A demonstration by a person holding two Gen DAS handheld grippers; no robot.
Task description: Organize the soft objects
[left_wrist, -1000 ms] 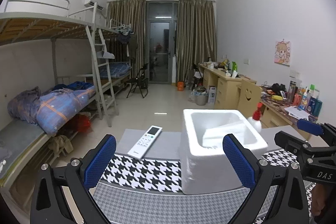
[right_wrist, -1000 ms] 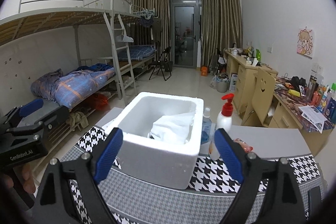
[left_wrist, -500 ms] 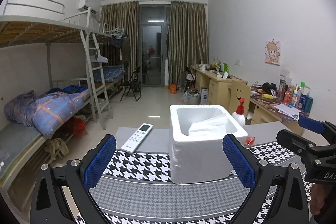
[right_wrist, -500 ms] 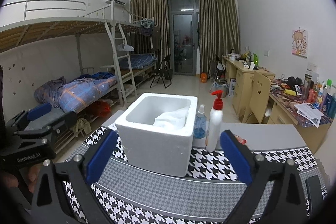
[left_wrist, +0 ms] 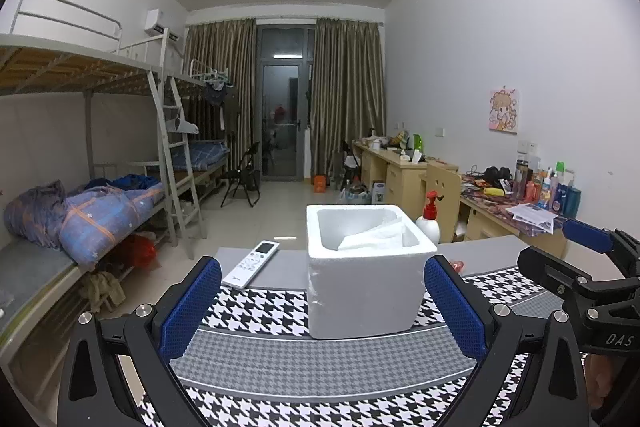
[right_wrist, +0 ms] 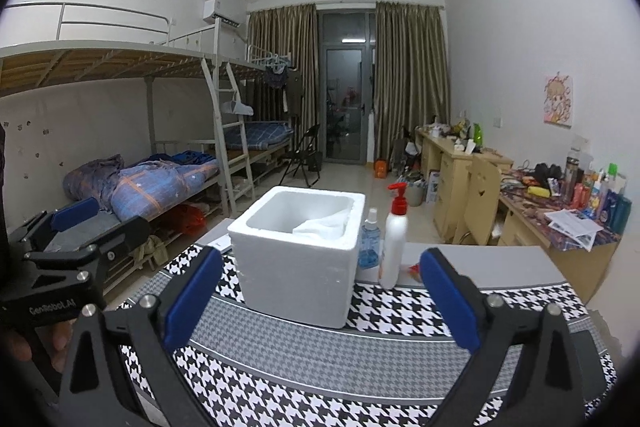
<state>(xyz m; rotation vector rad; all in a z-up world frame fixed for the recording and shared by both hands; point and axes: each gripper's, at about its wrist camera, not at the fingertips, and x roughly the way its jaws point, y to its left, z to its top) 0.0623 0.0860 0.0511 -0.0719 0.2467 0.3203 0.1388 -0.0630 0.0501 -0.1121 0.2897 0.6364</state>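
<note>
White cloth [left_wrist: 374, 237] in foam box [left_wrist: 360, 291], perhaps folded

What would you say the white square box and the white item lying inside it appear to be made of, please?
The white square box looks like expanded foam: thick walls, matte grainy surface, crumbly edges. The white item inside it looks like soft cloth or tissue, judging by its limp folds; which one is unclear.

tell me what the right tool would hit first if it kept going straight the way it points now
Most likely the white foam box. It sits ahead of the open right tool, slightly left of centre, on the houndstooth cloth. The pump bottle stands right of that line. Depth is hard to judge here.
</note>
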